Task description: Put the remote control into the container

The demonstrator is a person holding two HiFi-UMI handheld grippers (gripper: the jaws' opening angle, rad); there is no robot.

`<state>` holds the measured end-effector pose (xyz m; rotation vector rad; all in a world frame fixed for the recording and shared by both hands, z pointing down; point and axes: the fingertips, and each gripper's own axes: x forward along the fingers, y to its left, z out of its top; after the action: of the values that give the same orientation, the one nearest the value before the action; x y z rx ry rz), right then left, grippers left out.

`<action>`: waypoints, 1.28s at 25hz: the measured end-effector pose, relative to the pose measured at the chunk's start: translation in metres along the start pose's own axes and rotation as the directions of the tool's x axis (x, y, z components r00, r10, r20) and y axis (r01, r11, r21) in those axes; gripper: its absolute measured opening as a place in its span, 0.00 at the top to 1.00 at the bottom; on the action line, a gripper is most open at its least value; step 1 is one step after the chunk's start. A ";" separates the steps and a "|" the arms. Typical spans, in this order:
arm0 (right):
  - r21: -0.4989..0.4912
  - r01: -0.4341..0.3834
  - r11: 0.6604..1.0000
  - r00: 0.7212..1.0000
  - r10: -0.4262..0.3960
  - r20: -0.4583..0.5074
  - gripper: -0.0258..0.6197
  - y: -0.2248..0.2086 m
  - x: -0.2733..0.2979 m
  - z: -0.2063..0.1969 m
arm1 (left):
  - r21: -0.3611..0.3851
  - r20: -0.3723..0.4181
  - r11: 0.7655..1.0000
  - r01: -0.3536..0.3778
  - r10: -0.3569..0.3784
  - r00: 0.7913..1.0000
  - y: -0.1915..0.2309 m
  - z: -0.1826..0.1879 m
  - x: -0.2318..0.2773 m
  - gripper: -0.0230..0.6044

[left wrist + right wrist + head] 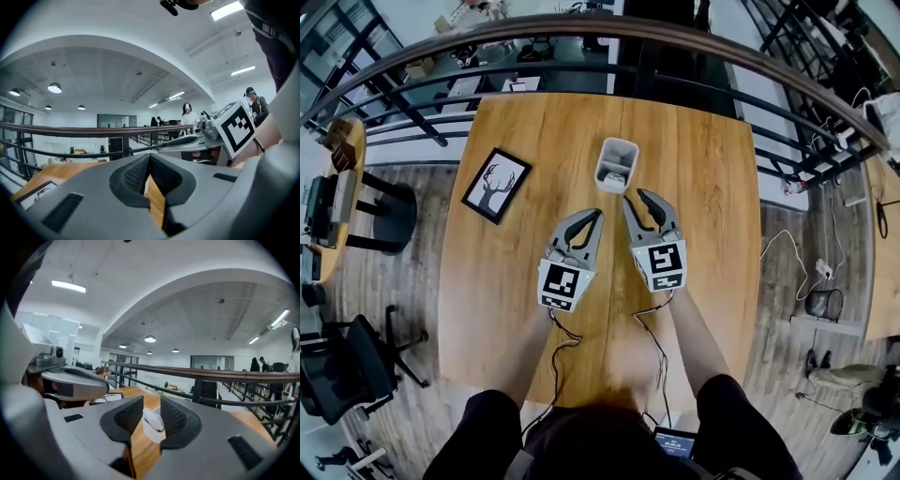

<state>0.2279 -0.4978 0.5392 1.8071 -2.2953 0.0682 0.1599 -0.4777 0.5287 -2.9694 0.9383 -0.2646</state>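
Observation:
A white container (616, 153) stands upright on the wooden table (703, 187), at its middle toward the far side. A pale remote control (614, 178) lies inside it. In the right gripper view the container (151, 430) shows through the gap between the jaws, a short way ahead. My right gripper (636, 198) is open and holds nothing, its tips just short of the container's near right side. Beside it on the left, my left gripper (597, 215) is shut on nothing. In its own view the left gripper's pads (136, 174) meet at the tip.
A black-framed deer picture (496, 185) lies on the table to the left of the container. A dark railing (581, 33) runs behind the table's far edge. Chairs (356, 361) stand on the floor at the left, and cables (806, 253) lie at the right.

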 end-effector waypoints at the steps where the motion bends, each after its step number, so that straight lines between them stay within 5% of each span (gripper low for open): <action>1: 0.023 0.011 1.000 1.000 -0.011 0.014 0.77 0.000 -0.005 0.000 | -0.002 0.003 1.000 0.000 0.000 1.000 -0.003 0.002 -0.001 0.95; 11: 0.139 0.035 0.990 0.991 -0.052 0.125 0.78 0.026 -0.094 0.050 | -0.004 0.061 1.000 -0.015 0.015 0.998 -0.038 0.053 -0.060 0.94; 22: 0.164 0.002 0.986 0.975 -0.039 0.220 0.93 0.137 -0.238 0.112 | 0.004 0.156 0.999 0.035 -0.035 0.987 -0.110 0.113 -0.210 0.95; 28: 0.159 0.011 0.987 0.972 -0.048 0.231 0.93 0.197 -0.302 0.113 | 0.010 0.234 0.998 0.063 -0.064 0.970 -0.149 0.123 -0.279 0.94; 32: 0.136 0.031 0.990 0.969 -0.063 0.238 0.93 0.225 -0.332 0.114 | 0.017 0.214 0.997 0.079 -0.081 0.973 -0.166 0.122 -0.311 0.95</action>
<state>0.0672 -0.1453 0.3839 2.0366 -2.4610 -0.0093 0.0242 -0.1679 0.3708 -2.9545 0.7920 0.0518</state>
